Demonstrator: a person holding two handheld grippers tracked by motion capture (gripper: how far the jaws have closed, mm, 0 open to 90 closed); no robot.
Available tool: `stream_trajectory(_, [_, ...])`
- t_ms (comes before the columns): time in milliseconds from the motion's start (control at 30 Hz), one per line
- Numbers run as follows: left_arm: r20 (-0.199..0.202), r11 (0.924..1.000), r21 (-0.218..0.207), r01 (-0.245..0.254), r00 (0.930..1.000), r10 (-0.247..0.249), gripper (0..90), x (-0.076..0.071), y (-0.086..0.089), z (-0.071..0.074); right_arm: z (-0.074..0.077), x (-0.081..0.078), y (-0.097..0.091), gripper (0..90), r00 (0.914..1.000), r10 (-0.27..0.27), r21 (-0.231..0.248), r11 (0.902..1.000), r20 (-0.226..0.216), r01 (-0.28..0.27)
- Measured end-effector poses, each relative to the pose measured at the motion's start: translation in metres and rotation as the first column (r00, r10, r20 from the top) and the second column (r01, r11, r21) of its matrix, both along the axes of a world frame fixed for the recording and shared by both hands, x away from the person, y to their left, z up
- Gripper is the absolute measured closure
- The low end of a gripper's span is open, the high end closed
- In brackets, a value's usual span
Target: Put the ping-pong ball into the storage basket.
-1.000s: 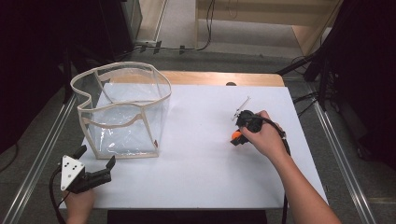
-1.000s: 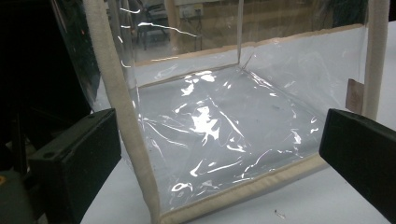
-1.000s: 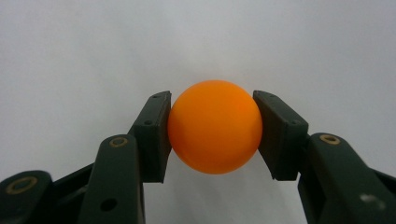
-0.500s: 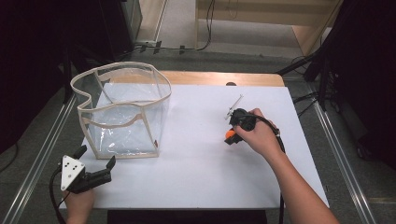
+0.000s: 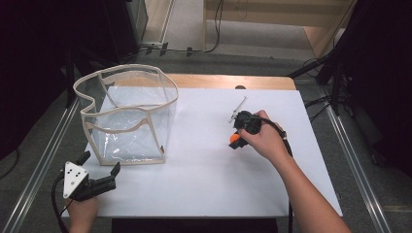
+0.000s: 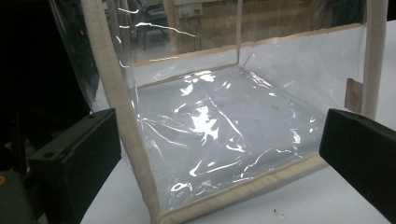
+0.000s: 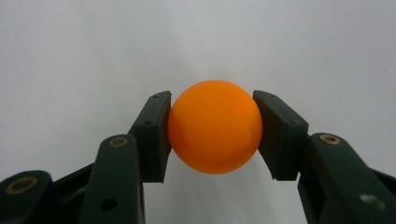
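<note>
An orange ball (image 7: 214, 127) is pinched between the two black pads of my right gripper (image 7: 212, 135), which is shut on it above the white tabletop. From above, the ball (image 5: 234, 140) shows as a small orange spot under the right hand, right of the table's middle. A clear plastic bag with beige trim (image 5: 127, 114) stands open-topped at the table's left. My left gripper (image 5: 99, 170) rests near the front left corner, jaws wide open, pointing at the bag's near wall (image 6: 219, 135), with nothing between its pads.
The white table (image 5: 204, 189) has metal rails along both sides and a wooden strip (image 5: 218, 81) at its far edge. Black cable trails from the right gripper along the forearm. Dark floor and furniture surround the table.
My right hand has carried the orange ball leftward across the table, toward the bag. The left gripper has stayed where it was.
</note>
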State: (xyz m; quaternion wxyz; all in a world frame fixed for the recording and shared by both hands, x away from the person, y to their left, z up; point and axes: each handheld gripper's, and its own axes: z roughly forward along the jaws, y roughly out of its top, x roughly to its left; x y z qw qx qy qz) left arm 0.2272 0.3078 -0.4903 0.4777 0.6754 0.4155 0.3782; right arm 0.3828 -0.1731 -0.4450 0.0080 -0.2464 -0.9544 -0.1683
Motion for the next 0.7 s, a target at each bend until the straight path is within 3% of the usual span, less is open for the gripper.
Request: stream_trajectory(700, [0.001,1.0000,-0.003,0.003,1.0000,-0.003,0.0,0.000,0.000,0.000,0.003,0.003,0.028,47.5,0.9995,0.032,0.014,0.9994,-0.007,-0.032])
